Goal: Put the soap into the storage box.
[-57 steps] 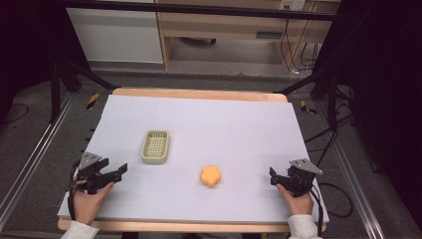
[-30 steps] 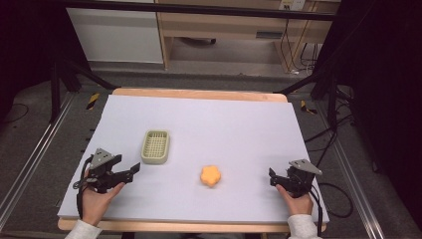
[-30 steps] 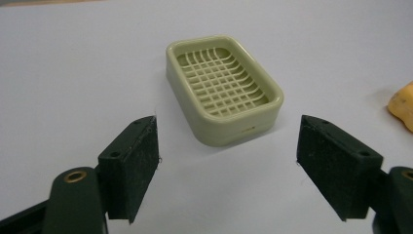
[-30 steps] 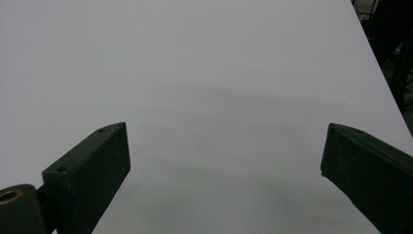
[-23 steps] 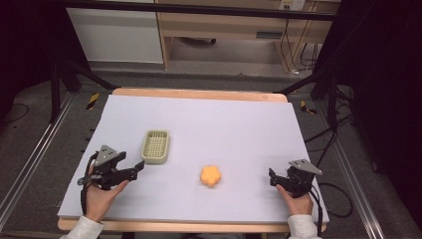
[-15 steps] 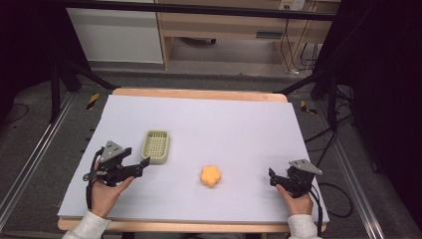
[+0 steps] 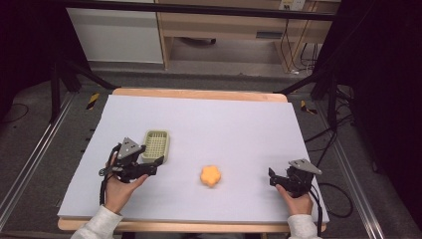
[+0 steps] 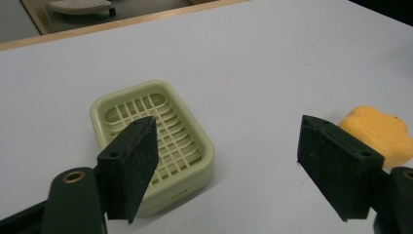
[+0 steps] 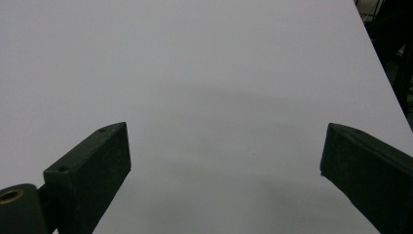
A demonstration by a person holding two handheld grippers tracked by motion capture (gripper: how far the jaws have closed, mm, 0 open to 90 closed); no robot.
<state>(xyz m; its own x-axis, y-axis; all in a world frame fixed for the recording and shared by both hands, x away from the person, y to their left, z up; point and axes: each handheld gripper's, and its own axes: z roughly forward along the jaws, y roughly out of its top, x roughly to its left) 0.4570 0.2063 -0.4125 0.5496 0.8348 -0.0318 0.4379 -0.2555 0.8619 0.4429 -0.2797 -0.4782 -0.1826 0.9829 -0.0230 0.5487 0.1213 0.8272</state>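
Observation:
A pale green slotted soap dish (image 7: pixel 156 145) (image 8: pixel 156 136) lies on the left part of the white table. An orange flower-shaped soap (image 7: pixel 210 175) (image 8: pixel 379 132) lies near the table's middle front. My left gripper (image 7: pixel 152 164) (image 8: pixel 229 170) is open just in front of the dish, its jaws wide apart with nothing between them; one jaw overlaps the dish's near corner in the left gripper view. My right gripper (image 7: pixel 272 177) (image 9: pixel 224 180) is open at the front right, low over bare table, well to the right of the soap.
The white sheet (image 7: pixel 224 124) covers a wooden table with a wooden far edge (image 7: pixel 199 94). Metal rails run along both sides on the floor, cables lie at the right, and a wooden shelf unit (image 7: pixel 224 25) stands beyond the table.
My left gripper has moved forward and to the right from the front left corner up to the soap dish. The right gripper has stayed in place.

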